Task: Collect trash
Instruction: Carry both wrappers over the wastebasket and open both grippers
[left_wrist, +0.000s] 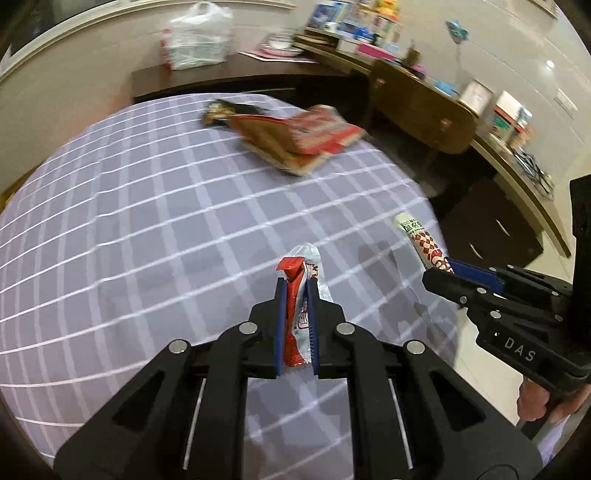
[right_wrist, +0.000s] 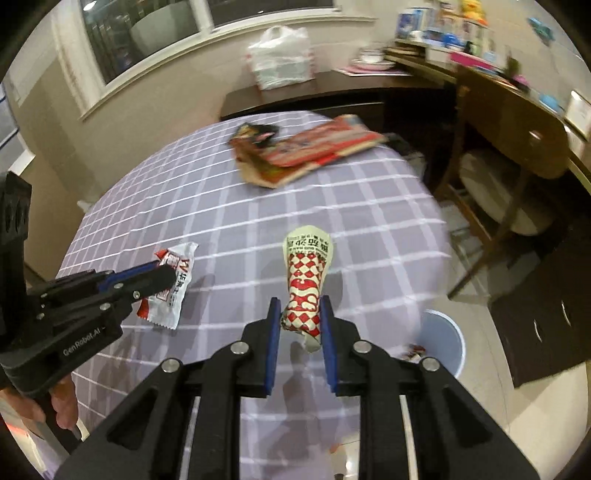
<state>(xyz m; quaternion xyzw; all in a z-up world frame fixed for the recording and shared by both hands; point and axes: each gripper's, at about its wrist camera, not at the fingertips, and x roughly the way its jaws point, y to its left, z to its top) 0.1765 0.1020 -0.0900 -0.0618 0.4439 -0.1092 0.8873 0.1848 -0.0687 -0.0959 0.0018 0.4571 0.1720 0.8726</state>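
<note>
My left gripper is shut on a red and white snack wrapper, held above the checked table; it also shows in the right wrist view. My right gripper is shut on a cream packet with a red diamond pattern, also above the table; the packet also shows in the left wrist view. More trash lies at the far side: a flattened red and brown bag and a dark crumpled wrapper. A pale blue bin stands on the floor to the right of the table.
The round table has a purple checked cloth. A wooden chair stands at the right. A dark sideboard behind holds a white plastic bag. Cluttered shelves run along the right wall. Dark drawers sit low right.
</note>
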